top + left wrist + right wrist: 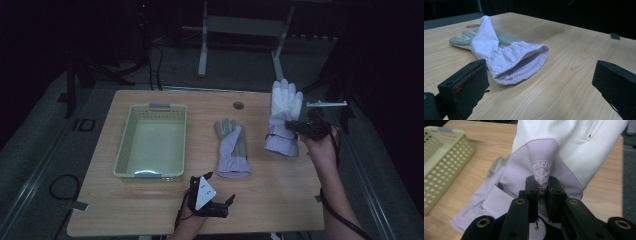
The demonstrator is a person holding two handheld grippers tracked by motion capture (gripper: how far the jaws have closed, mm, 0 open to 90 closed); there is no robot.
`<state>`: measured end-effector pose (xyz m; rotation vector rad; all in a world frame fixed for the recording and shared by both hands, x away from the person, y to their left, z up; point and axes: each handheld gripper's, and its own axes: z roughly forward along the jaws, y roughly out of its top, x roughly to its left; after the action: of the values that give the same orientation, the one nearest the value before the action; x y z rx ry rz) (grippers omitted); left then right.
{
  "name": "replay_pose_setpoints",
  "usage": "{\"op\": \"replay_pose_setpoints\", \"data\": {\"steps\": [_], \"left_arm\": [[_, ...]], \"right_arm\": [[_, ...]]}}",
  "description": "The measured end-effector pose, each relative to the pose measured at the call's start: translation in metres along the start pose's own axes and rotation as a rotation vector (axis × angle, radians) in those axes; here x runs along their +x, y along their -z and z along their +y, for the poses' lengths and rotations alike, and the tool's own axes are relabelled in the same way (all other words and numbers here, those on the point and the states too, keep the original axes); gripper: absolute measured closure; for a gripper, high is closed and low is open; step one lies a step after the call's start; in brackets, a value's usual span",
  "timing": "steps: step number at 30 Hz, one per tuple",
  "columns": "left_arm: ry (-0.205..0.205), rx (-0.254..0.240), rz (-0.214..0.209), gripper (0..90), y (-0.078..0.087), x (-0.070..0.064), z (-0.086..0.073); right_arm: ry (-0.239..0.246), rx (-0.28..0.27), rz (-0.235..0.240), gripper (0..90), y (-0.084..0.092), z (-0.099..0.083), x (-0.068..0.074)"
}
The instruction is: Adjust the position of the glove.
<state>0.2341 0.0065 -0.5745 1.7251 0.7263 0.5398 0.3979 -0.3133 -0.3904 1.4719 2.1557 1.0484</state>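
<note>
Left gripper (220,206) sits low at the near edge of the surface (280,200), forearm coming in from below, grey plate on top; I read its jaws as spread wide with nothing between them, aimed at the cuff of the flat glove (231,147). That glove lies mid-surface, fingers pointing away: lilac fabric, grey palm patches, gathered elastic cuff with ribbed knit lining. To its left stands the basket (151,141), pale green perforated plastic, rectangular. Right gripper (292,126) is raised off the surface, wrist bent, hand (320,145) behind it. I see its jaws clamped on a pinch of the second glove (283,117), at the lilac patch with a snowflake logo. This glove hangs upright, white fingers up, cuff down, near the far right corner.
</note>
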Motion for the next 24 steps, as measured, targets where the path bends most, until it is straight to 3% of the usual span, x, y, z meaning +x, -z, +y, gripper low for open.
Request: {"op": "replay_pose_setpoints", "data": {"steps": [10, 13, 24], "left_arm": [[0.0, -0.001, -0.001, 0.8, 0.0, 0.0, 0.0], [-0.006, -0.001, -0.002, 0.9, 0.0, 0.0, 0.0], [-0.004, -0.003, -0.005, 0.8, 0.0, 0.0, 0.0]], "right_arm": [[0.025, 0.001, 0.061, 80.9, -0.02, 0.014, 0.048], [0.012, 0.003, 0.075, 81.0, -0.027, 0.016, 0.059], [0.046, 0.083, 0.123, 80.9, -0.064, 0.006, 0.104]]}}
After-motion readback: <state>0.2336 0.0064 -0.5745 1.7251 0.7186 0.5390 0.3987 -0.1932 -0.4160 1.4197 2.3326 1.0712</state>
